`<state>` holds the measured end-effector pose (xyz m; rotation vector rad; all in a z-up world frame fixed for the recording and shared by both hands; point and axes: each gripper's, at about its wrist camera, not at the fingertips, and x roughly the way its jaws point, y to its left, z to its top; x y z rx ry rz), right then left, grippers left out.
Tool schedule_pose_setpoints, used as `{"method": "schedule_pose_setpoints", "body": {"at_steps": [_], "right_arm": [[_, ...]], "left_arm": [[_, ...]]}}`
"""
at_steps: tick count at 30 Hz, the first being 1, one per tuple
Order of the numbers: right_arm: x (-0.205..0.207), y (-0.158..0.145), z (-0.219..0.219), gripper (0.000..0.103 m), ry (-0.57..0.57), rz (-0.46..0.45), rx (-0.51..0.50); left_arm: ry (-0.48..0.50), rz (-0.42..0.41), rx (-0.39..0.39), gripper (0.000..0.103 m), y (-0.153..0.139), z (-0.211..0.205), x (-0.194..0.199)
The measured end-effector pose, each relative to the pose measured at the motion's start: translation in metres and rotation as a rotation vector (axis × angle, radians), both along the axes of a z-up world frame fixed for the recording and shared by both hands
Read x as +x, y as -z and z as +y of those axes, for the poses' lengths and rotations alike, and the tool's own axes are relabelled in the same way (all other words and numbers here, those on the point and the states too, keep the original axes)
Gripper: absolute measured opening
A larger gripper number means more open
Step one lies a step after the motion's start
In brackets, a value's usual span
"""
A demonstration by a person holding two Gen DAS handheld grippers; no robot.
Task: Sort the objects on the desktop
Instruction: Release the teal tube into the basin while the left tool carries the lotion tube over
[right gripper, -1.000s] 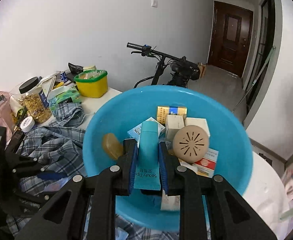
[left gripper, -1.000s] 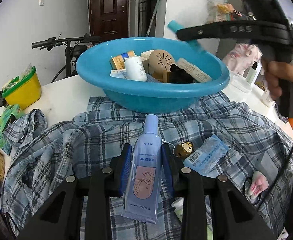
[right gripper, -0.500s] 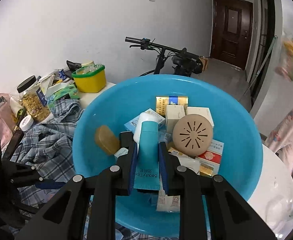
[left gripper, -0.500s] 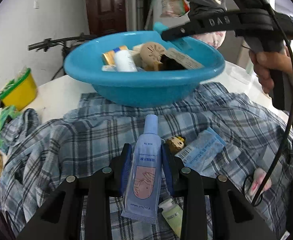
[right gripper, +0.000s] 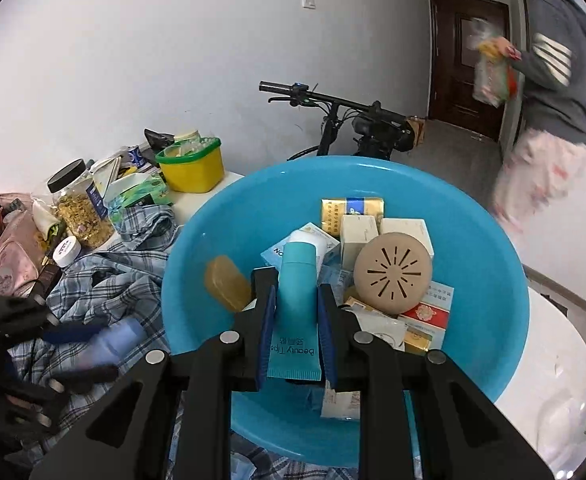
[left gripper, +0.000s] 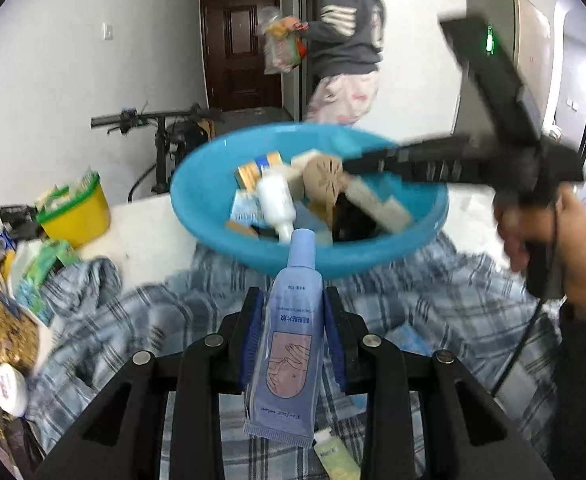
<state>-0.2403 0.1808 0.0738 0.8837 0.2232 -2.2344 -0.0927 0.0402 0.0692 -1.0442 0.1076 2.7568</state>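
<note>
My left gripper (left gripper: 292,300) is shut on a pale blue hand-cream tube (left gripper: 289,340), held above the plaid cloth just short of the blue basin (left gripper: 221,216). My right gripper (right gripper: 296,284) is shut on a teal tube (right gripper: 296,308) and holds it over the inside of the blue basin (right gripper: 489,280). The basin holds several boxes, a white bottle (left gripper: 275,198), a round tan vented disc (right gripper: 392,273) and a tan soap bar (right gripper: 227,282). The right gripper's body (left gripper: 473,160) reaches over the basin in the left wrist view.
A blue plaid shirt (left gripper: 473,300) covers the white table. A yellow tub (right gripper: 192,168), a jar (right gripper: 79,204), a pink pouch (right gripper: 5,260) and tissue packs stand at the left. A small green tube (left gripper: 337,456) lies on the cloth. A bicycle and a person stand behind.
My left gripper has lifted the pale blue tube up and toward the basin. My right gripper holds the teal tube a little further in over the basin. A person has walked into view.
</note>
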Motion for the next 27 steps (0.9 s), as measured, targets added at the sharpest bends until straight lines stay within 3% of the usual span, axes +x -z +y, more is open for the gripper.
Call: {"method": "schedule_pose_setpoints", "body": {"at_steps": [7, 11, 24, 27], "right_arm": [[-0.005, 0.004, 0.003, 0.020, -0.009, -0.022, -0.029], [-0.005, 0.004, 0.004, 0.020, -0.006, -0.026, -0.043], [-0.012, 0.007, 0.010, 0.020, 0.061, 0.015, -0.059], [-0.018, 0.011, 0.017, 0.020, 0.088, 0.009, -0.071]], "left_arm": [[-0.024, 0.085, -0.030, 0.032, -0.050, 0.010, -0.012], [-0.024, 0.110, -0.040, 0.032, -0.063, 0.019, -0.028], [-0.003, 0.075, -0.036, 0.033, -0.039, 0.034, -0.104], [-0.005, 0.070, 0.003, 0.033, -0.031, 0.027, -0.114]]}}
